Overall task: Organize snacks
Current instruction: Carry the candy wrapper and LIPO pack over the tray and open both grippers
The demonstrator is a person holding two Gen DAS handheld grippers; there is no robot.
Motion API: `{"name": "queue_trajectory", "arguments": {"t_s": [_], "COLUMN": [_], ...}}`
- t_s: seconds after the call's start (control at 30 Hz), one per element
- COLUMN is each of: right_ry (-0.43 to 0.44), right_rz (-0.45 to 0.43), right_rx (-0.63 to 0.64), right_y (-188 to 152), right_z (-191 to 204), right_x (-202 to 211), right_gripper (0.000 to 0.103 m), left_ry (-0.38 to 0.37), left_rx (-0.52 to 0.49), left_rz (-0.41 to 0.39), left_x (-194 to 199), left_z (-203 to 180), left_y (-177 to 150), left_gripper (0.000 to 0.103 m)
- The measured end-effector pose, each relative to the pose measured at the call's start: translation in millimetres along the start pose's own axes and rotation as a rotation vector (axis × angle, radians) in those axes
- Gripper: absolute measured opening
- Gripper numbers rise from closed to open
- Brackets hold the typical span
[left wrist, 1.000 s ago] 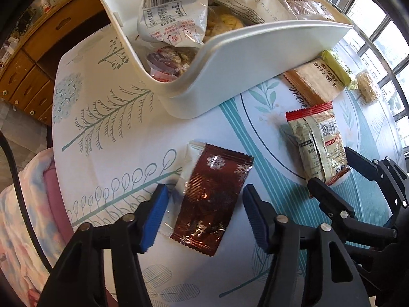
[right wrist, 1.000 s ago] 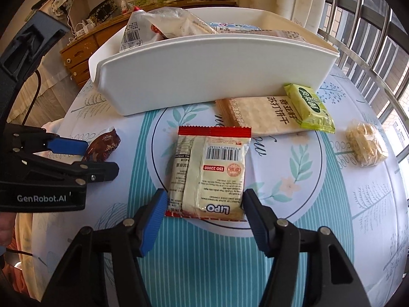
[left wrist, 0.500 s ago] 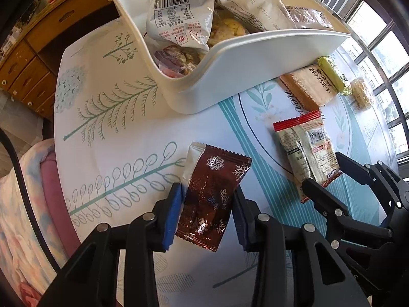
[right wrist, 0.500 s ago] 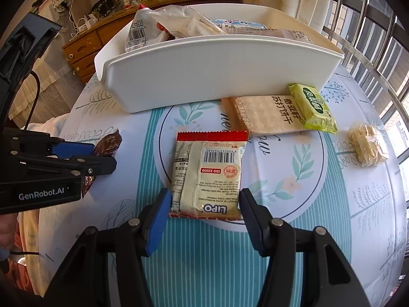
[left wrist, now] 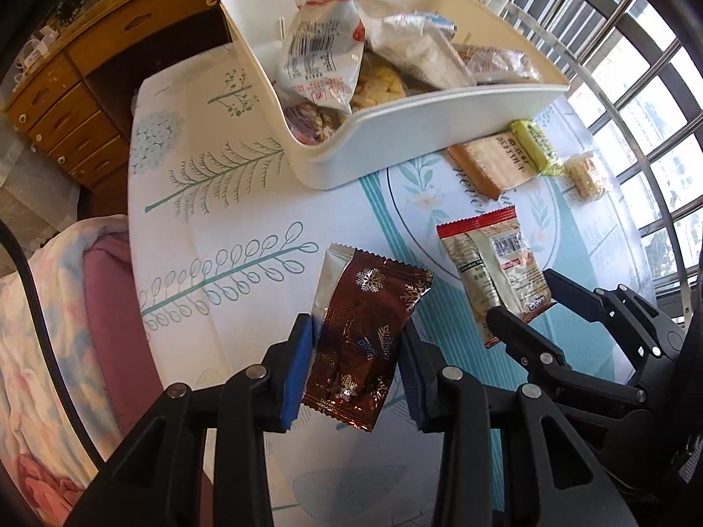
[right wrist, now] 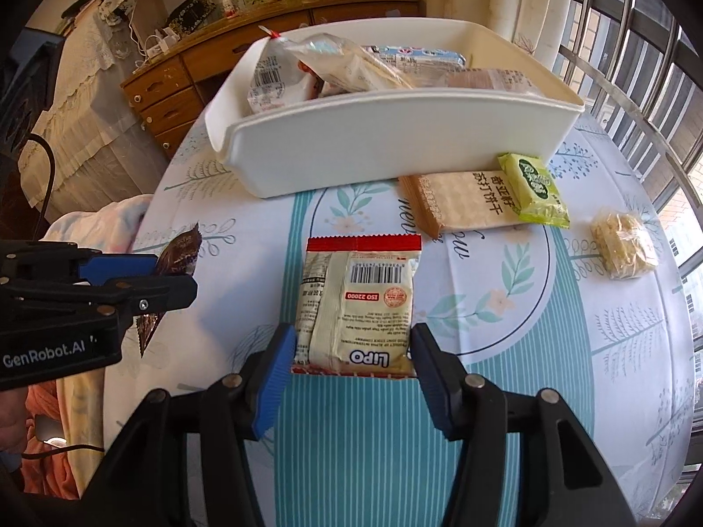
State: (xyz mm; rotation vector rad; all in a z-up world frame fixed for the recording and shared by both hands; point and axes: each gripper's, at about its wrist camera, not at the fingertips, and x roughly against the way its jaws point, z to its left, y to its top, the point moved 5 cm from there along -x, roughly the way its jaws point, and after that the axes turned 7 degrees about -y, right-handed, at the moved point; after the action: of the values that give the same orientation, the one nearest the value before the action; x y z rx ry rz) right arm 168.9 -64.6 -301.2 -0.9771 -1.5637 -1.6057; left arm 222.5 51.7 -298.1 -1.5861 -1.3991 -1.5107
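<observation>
Left gripper (left wrist: 356,364) was clamped on a dark brown foil packet (left wrist: 362,338) printed with silver and gold snowflakes; its blue pads pressed both long edges, low centre of the left wrist view. The packet was raised clear of the tablecloth (left wrist: 228,202), its silver crimped top end tilted toward the upper left. Right gripper (right wrist: 351,366) was closed on a cream LiPO packet (right wrist: 358,303), pads touching its lower corners at bottom centre of the right wrist view; that packet had a red crimped band at its far end, with a barcode and a red round stamp facing up. Beyond it, in the upper middle of the frame, stood a white bin (right wrist: 386,140) holding several bags. To the right of the bin's front wall lay a tan cracker pack (right wrist: 461,204), with a green packet (right wrist: 534,186) overlapping its right end. A clear-wrapped pale snack (right wrist: 621,243) lay farther right, apart.
</observation>
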Motion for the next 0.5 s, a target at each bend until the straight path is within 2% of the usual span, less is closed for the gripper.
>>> {"name": "queue_trajectory", "arguments": {"t_s": [0.27, 0.5], "right_ry": [0.072, 0.117], "right_rz": [-0.081, -0.164], "right_rx": [0.033, 0.08], "right_y": [24, 60], "right_z": [-3, -9], "right_x": [37, 63], "right_gripper": [0.054, 0.054], "left_ry": [-0.017, -0.004], "left_rx": [0.065, 0.112], "left_rz": [-0.106, -0.216], "left_x": [48, 85], "left_z": [-14, -21], "left_y": [10, 38], "left_gripper": [0.036, 0.036]}}
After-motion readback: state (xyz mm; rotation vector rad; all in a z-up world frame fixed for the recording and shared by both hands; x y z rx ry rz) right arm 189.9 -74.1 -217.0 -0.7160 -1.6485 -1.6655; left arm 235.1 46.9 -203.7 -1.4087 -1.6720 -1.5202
